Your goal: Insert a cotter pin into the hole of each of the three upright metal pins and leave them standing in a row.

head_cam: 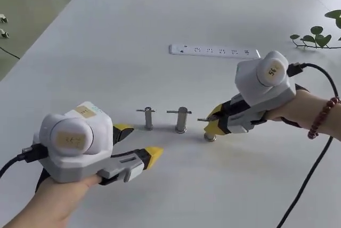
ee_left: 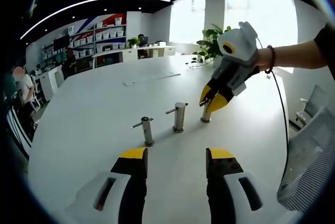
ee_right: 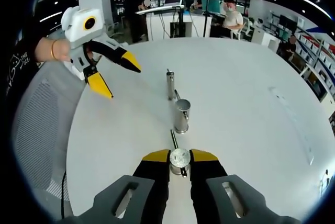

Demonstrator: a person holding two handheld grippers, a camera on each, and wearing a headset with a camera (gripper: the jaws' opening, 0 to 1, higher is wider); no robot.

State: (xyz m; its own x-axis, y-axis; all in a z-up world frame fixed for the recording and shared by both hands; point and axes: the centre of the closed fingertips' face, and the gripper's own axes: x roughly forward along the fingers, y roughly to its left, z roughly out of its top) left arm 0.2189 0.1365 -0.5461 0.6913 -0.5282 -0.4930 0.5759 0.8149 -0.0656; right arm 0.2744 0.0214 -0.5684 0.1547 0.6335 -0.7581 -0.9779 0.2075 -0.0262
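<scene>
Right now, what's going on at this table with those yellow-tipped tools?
A person holds a gripper in each hand. The right gripper has its fingers closed on the top of the third pin, a cotter pin sticking out of it. The left pin and middle pin stand beside it in a row, each with a cotter through it. The left gripper hovers open, holding nothing.

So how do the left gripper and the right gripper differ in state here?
The left gripper has its jaws open and holds nothing. The right gripper has its jaws closed on the head of the rightmost metal pin. The left gripper hovers apart from the leftmost metal pin, the one nearest to it, while the right gripper touches its pin. Both have yellow-tipped jaws and a white body.
</scene>
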